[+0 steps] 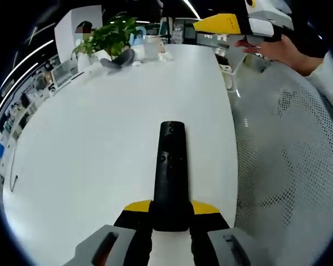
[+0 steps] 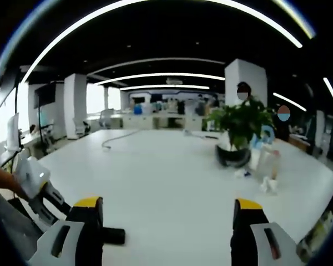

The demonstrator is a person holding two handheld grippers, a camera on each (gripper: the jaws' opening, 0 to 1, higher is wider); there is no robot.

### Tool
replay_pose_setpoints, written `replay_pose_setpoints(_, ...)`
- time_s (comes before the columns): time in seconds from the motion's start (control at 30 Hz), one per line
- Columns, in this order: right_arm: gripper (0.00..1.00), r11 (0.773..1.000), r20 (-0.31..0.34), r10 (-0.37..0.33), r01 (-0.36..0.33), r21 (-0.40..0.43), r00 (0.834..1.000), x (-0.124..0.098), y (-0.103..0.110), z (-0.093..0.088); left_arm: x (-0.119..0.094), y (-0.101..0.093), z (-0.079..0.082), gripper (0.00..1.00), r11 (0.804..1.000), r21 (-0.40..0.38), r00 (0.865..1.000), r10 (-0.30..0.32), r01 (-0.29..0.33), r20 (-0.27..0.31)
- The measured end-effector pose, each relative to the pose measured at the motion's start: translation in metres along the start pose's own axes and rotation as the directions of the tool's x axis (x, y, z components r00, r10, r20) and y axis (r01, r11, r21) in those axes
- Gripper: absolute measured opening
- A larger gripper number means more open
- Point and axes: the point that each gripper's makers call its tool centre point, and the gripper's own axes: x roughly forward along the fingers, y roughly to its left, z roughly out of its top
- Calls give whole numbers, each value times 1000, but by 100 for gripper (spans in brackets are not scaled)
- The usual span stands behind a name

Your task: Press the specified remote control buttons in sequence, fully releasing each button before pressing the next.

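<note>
1. Left gripper (image 1: 170, 221): jaws closed on the near end of the black remote control (image 1: 171, 177), the yellow-tipped fingers pressing its two sides. The remote runs straight forward from between the jaws, button face up, low over the white table (image 1: 100, 144). Held so, I judge, to steady it and keep the keys exposed for pressing.
2. Right gripper (image 2: 169, 221): jaws spread wide with nothing between them, pointing out over the table. Probably kept free as the pressing tool. In the left gripper view it sits high and well apart from the remote (image 1: 233, 23), a person's hand (image 1: 277, 49) on it.
3. Potted plant (image 2: 238, 124): far ahead of both grippers' jaws, with small white items beside it; out of the working area.
4. Mesh chair (image 1: 288, 166): just beside the table edge, right of the left jaws.
</note>
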Motion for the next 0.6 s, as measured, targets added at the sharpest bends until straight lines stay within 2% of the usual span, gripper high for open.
replay_pose_setpoints(0.13,96,1000,-2,1,-1,-6,1000,0,1,0,1,16,1,24,999,25,1000,21,-21,-14)
replay_pose_setpoints(0.27,94,1000,-5,4,-4,-6,1000,0,0,-1,2,31,1,24,999,13,999,36,-36,-36)
replay_pose_setpoints(0.6,92,1000,-19,11,-11,-9,1000,1,2,-3,0,62,13,24,998,22,998,53,-53,-25)
